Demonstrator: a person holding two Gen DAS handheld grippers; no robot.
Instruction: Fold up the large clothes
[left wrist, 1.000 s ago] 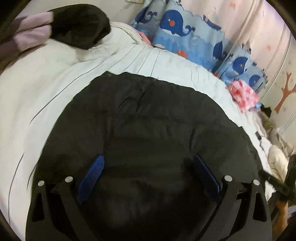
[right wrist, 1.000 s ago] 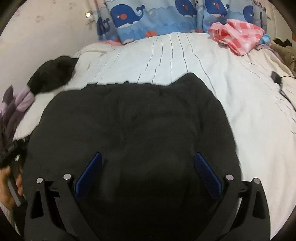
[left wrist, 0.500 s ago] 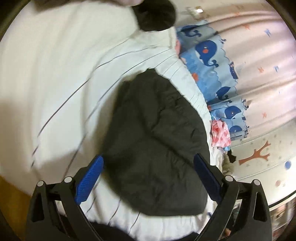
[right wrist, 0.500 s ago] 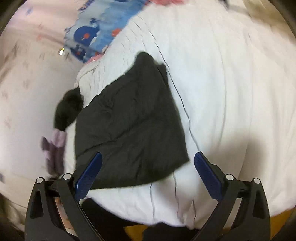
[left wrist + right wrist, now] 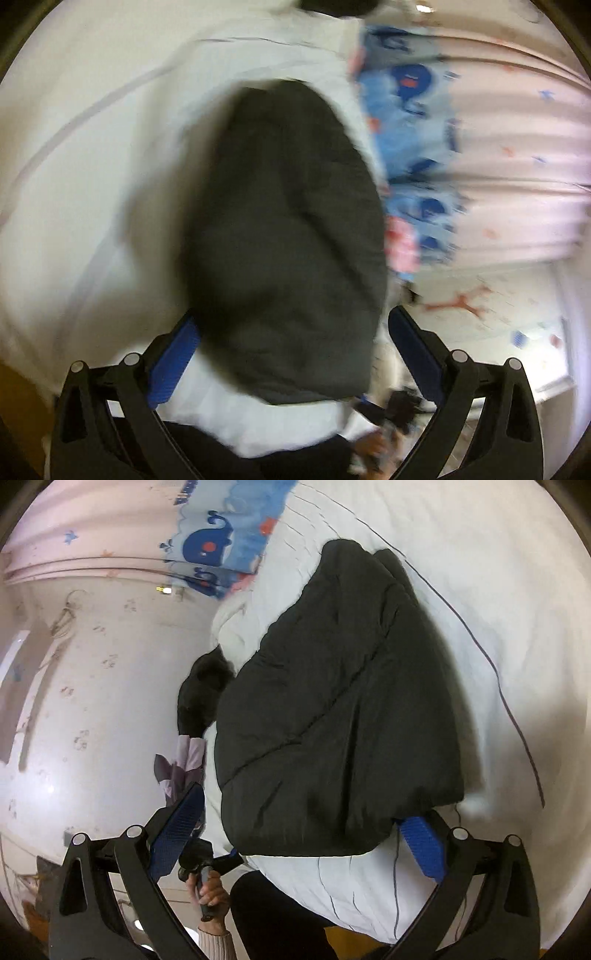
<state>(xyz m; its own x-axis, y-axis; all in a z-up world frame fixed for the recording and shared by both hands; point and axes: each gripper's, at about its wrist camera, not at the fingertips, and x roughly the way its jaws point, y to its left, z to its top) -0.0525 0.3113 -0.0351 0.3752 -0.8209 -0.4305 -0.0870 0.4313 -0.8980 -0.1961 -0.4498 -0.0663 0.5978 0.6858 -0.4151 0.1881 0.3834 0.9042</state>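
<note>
the folded black jacket (image 5: 340, 709) lies as a thick bundle on the white striped bed (image 5: 498, 590), near the bed's front edge and toward the edge by the pale wall. the right gripper (image 5: 295, 834) hangs above that front edge with its blue-padded fingers spread apart and nothing between them. the left gripper (image 5: 291, 350) is likewise spread wide and empty; its view is blurred. a hand (image 5: 210, 890) grips a handle below the bed edge. a whale-print pillow (image 5: 221, 542) sits at the far edge.

Folded black coat (image 5: 340, 709) on white-sheeted bed (image 5: 480, 572)
</note>
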